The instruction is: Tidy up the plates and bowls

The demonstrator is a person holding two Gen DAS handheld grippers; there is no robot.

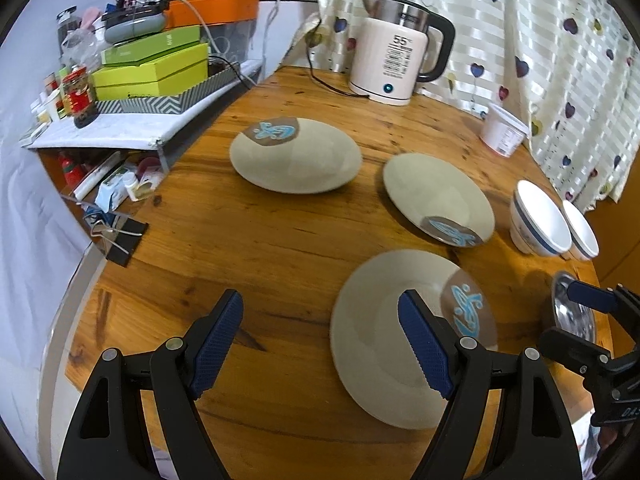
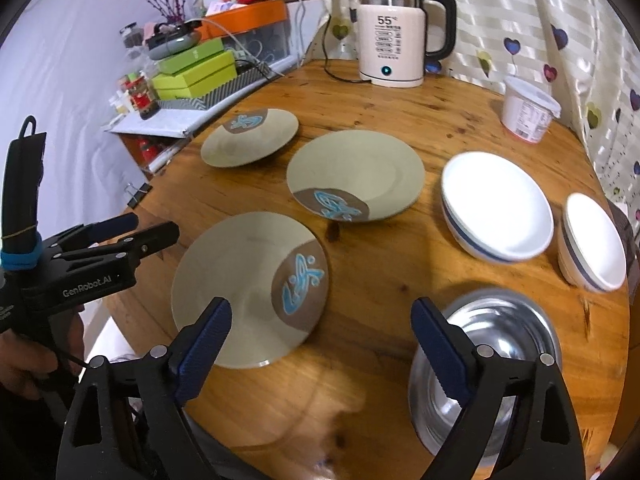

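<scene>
Three beige plates with a brown-and-blue patch lie on the round wooden table point(image 1: 256, 240): a far one point(image 1: 296, 156) point(image 2: 248, 138), a middle one point(image 1: 436, 196) point(image 2: 356, 172) and a near one point(image 1: 396, 340) point(image 2: 244, 288). Two white bowls with blue bands point(image 2: 496, 204) point(image 2: 592, 236) sit at the right, and a steel bowl point(image 2: 492, 364) at the near right. My left gripper point(image 1: 320, 340) hangs open above the table, its right finger over the near plate. My right gripper point(image 2: 320, 344) is open above the gap between near plate and steel bowl. Nothing is held.
A cream electric kettle point(image 2: 394, 44) with its cord stands at the table's back. A white tub point(image 2: 528, 108) sits by the heart-print curtain point(image 2: 560, 32). A cluttered shelf with green boxes point(image 1: 152, 68) adjoins the table's left edge. A hand point(image 2: 24, 364) holds the left gripper.
</scene>
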